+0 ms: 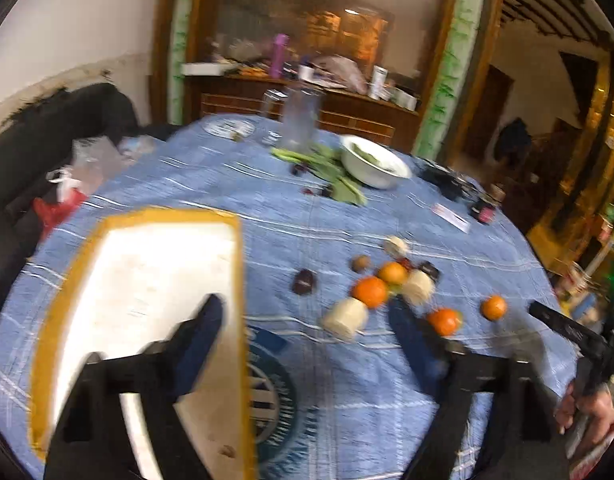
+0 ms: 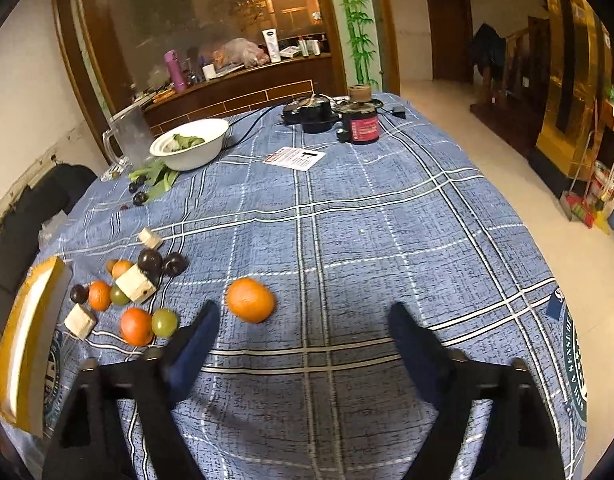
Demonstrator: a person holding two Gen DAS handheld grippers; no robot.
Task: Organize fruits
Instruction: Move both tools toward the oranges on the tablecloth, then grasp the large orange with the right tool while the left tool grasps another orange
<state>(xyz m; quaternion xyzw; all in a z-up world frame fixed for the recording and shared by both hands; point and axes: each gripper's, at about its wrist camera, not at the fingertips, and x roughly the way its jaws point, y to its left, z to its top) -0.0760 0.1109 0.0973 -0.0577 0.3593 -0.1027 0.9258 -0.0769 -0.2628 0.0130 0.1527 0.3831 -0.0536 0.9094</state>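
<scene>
Left gripper [image 1: 303,312]: jaws apart, empty, over tray [image 1: 67,264] edge. Right gripper [image 2: 303,320]: jaws apart, empty. Oranges [image 2: 251,300], grapes [image 2: 165,322], plums [image 2: 150,260], white chunks [image 2: 135,283]: loose on blue cloth [image 2: 367,220], beside tray.

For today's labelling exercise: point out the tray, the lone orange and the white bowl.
tray [image 1: 147,280]: left wrist view, its bare white floor.
lone orange [image 2: 251,300]: right wrist view, middle of its peel.
white bowl [image 2: 199,156]: right wrist view, its outer wall.

Both black two-finger grippers with blue pads hover above the blue plaid tablecloth [image 2: 347,216] with jaws spread wide and empty, the left gripper [image 1: 307,316] and right gripper [image 2: 303,320].
</scene>
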